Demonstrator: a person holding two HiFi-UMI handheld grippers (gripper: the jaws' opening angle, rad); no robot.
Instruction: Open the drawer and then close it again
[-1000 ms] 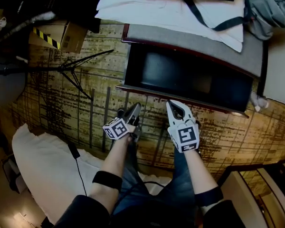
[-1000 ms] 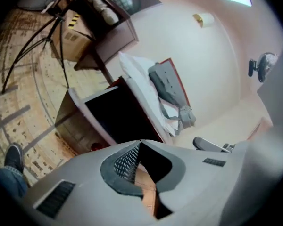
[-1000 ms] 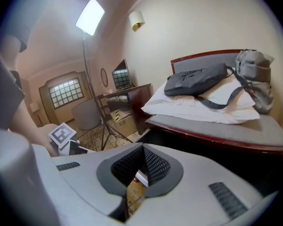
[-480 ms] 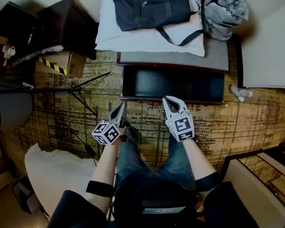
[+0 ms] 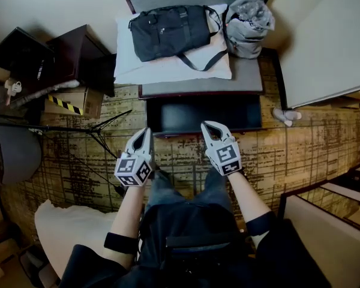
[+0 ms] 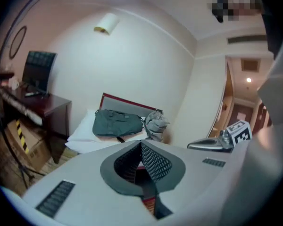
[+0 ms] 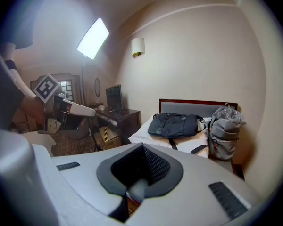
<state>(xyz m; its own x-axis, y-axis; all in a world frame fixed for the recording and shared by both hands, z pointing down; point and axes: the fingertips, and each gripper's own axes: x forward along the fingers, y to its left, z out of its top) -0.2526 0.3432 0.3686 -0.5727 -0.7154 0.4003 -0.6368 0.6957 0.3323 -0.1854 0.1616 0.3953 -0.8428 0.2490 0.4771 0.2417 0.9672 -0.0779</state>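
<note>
Your left gripper (image 5: 145, 131) and right gripper (image 5: 206, 125) look like smooth, matt, pale plastic. The drawer (image 5: 204, 114) is dark, glossy wood. Far off, the duffel bag (image 5: 168, 32) is matt black cloth on a white cloth pillow (image 5: 168, 69). The carpet (image 5: 300, 149) looks rough and woven.

Open drawer (image 5: 204, 114) (dark inside); black bag (image 5: 168, 32) on white pillow (image 5: 168, 71).

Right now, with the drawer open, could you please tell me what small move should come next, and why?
Probably lower the right gripper to the front edge of the drawer, ready to push it shut. The drawer stands pulled out with its dark inside showing, and both the right and the left gripper are shut, empty and raised above it.
</note>
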